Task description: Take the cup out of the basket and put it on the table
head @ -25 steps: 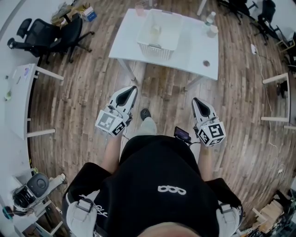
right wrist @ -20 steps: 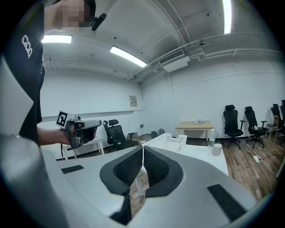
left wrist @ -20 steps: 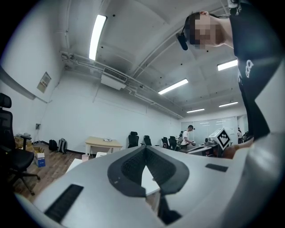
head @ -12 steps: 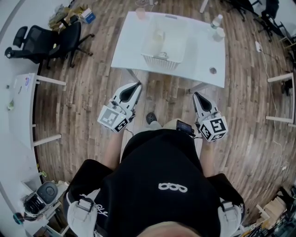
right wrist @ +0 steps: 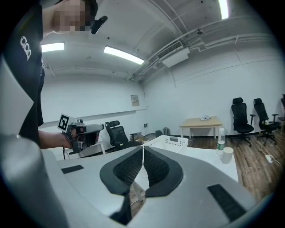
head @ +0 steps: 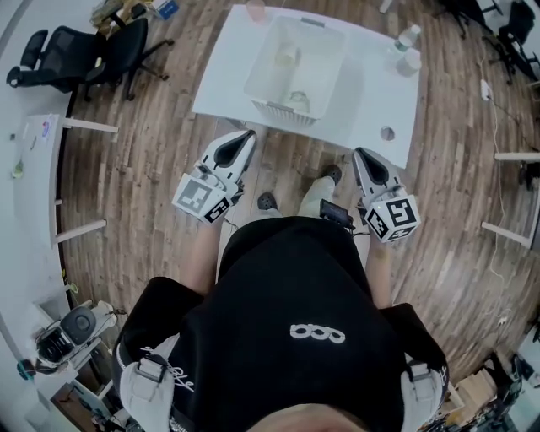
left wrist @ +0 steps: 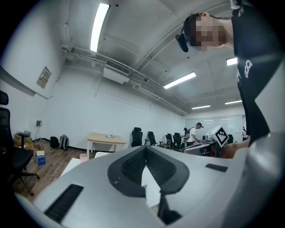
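A white mesh basket stands on the white table ahead of me. Inside it lies a pale cup, and a second small pale thing rests by the near wall; both are too small to make out well. My left gripper and right gripper hover over the wooden floor just short of the table's near edge, both shut and holding nothing. The left gripper view shows shut jaws aimed over the table. The right gripper view shows shut jaws with the basket beyond them.
On the table stand a pink cup at the far left, a water bottle and a white cup at the right, and a small round thing near the front right corner. Black office chairs stand at the left.
The person has stepped toward the table, so the table and basket sit closer to the gripper tips. Both grippers stay shut and empty.
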### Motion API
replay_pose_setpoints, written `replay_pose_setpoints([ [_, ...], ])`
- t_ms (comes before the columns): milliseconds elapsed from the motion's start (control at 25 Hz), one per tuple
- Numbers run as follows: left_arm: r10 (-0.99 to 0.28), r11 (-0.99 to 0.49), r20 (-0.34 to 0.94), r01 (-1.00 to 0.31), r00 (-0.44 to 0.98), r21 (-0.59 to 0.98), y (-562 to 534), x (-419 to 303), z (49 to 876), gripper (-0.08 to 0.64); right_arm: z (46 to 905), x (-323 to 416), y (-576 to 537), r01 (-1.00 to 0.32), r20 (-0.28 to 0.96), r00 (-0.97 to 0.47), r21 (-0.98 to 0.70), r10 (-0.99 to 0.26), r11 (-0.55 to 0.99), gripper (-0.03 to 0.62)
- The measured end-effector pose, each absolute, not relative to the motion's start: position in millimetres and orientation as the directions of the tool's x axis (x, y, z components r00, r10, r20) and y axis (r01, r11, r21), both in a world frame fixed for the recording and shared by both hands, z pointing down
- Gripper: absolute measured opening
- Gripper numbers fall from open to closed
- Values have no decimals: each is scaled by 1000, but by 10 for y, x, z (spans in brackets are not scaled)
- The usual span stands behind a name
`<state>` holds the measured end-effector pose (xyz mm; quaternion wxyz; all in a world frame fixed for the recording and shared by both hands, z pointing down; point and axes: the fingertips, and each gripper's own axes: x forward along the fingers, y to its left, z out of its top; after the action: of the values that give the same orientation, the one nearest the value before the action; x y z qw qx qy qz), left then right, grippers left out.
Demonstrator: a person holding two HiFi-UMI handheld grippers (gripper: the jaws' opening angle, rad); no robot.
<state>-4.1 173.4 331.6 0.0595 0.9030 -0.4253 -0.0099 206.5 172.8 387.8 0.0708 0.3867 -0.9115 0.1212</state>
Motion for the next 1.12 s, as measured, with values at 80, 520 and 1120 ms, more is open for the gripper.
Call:
replay_pose_setpoints([
  [80, -785, -612, 44, -785, 618, 101, 1558, 102, 3319, 9, 3847, 2170, 1485, -692, 213, -720, -163, -660, 703, 25],
  [520, -828, -548, 118, -836, 548, 37, 585, 804, 3527, 9, 3918, 2842, 309, -595, 215, -800, -170, -560, 785, 25],
  [1120, -817, -544, 218, -839, 533, 13, 74, 890, 3767, 9, 4144, 2858, -40, -559, 291, -817, -191, -498, 807, 25],
])
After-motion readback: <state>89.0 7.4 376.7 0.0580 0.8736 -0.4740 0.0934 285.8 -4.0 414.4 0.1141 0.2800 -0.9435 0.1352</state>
